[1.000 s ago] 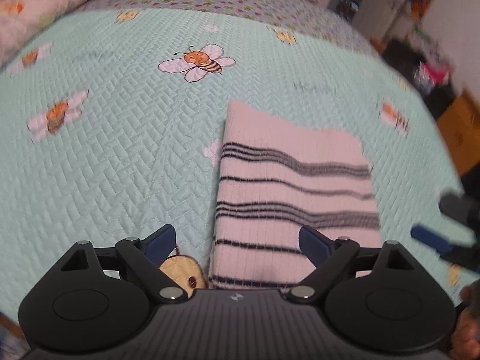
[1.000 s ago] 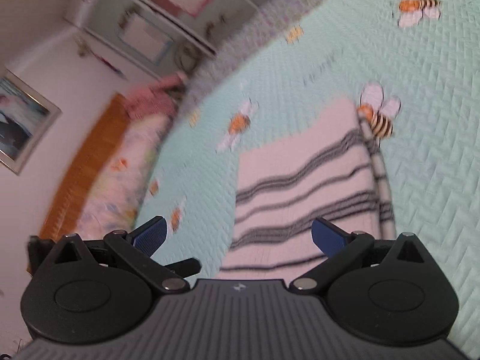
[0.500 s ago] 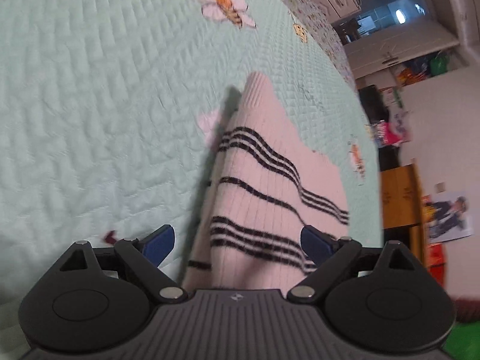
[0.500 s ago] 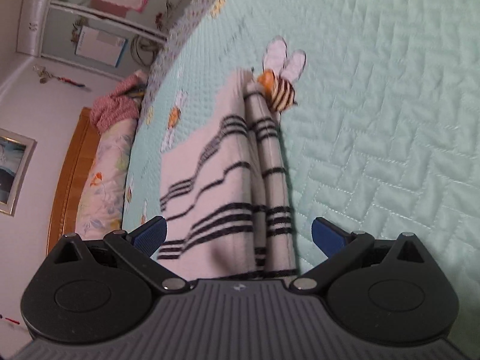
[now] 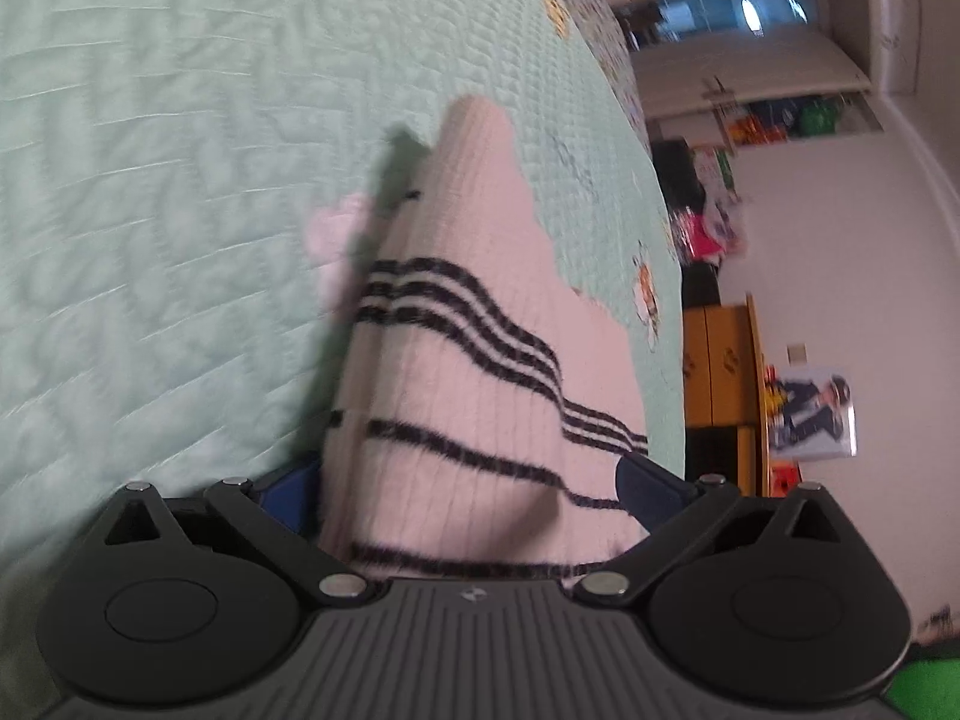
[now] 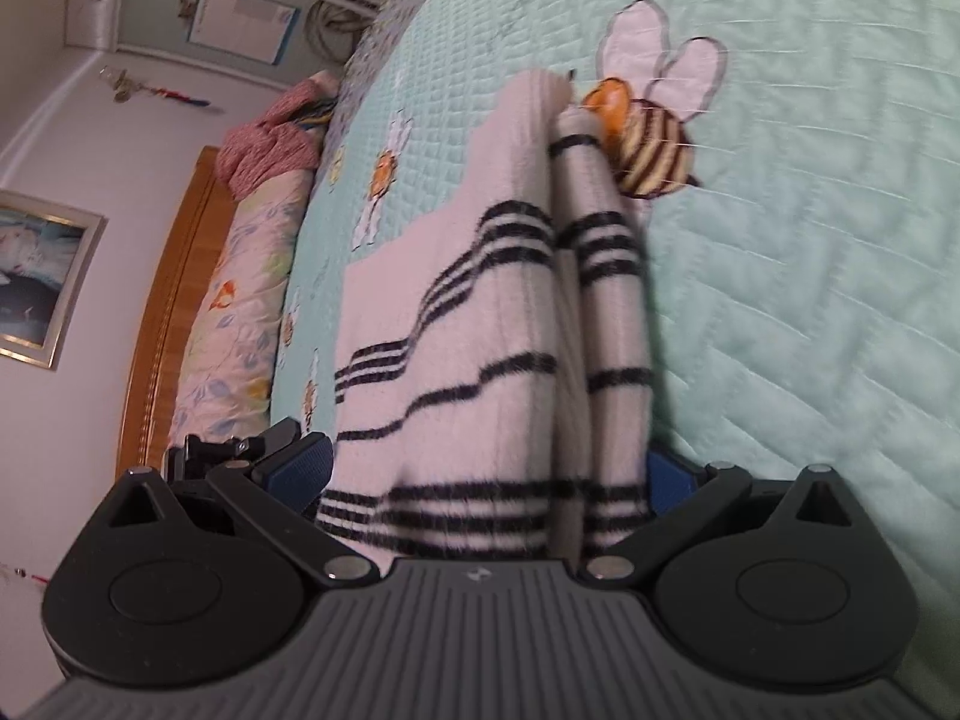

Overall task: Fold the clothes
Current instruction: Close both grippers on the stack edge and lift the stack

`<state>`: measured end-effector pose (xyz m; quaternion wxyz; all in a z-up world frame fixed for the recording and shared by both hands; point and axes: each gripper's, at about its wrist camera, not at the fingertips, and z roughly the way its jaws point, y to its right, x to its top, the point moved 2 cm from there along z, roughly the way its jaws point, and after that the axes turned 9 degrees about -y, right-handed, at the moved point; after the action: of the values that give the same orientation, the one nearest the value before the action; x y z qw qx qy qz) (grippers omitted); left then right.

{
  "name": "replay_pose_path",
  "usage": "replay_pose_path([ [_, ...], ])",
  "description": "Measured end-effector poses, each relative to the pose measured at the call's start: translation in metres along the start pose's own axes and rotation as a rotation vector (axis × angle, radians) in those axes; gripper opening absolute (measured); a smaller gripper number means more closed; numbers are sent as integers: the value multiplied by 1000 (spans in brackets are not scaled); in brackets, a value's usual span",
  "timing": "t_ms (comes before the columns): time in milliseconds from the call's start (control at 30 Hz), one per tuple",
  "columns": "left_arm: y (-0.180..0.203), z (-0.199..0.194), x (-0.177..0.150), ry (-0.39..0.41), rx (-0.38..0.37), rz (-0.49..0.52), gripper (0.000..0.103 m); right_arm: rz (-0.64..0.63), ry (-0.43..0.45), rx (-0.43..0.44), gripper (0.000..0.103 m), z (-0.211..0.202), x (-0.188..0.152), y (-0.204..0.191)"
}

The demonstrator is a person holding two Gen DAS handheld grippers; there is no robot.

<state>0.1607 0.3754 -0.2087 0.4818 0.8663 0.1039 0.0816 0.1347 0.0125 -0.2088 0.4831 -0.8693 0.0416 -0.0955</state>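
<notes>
Striped sweater (image 5: 480,372) folded on quilt (image 5: 150,180), between left gripper (image 5: 474,486) just-widened jaws, right gripper (image 6: 486,474) seemingly open too.

No words, numbers or brand names can be read anywhere. Each gripper body carries only a tiny pale emblem (too small to make out), on the left gripper (image 5: 474,483) and on the right gripper (image 6: 489,483). The sheet (image 6: 243,21) pinned on the cabinet and the poster (image 5: 810,414) on the wall show no legible writing.
</notes>
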Motion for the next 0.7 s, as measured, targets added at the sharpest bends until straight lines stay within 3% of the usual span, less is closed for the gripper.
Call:
replay_pose_path([
  [233, 8, 28, 8, -67, -43, 31, 102, -67, 7, 44, 103, 18, 13, -8],
  [267, 10, 30, 8, -65, -30, 34, 90, -80, 12, 44, 101, 19, 14, -10],
  [300, 12, 32, 7, -64, 11, 37, 57, -73, 17, 34, 92, 19, 14, -7],
  [333, 13, 35, 5, -63, 61, 40, 41, -64, 21, 23, 70, 18, 14, -4],
  [400, 16, 35, 0, -39, 92, 36, 41, -15, 24, 18, 40, 15, 14, 8],
  [467, 29, 35, -6, -7, 152, 81, 39, -4, 45, 43, 38, 11, 9, 15],
  [633, 80, 36, -20, 48, 274, 200, 37, -88, 107, -48, 37, 6, -4, -8],
  [700, 101, 34, -26, 57, 282, 230, 37, -97, 137, -42, 36, -5, -7, -13],
])
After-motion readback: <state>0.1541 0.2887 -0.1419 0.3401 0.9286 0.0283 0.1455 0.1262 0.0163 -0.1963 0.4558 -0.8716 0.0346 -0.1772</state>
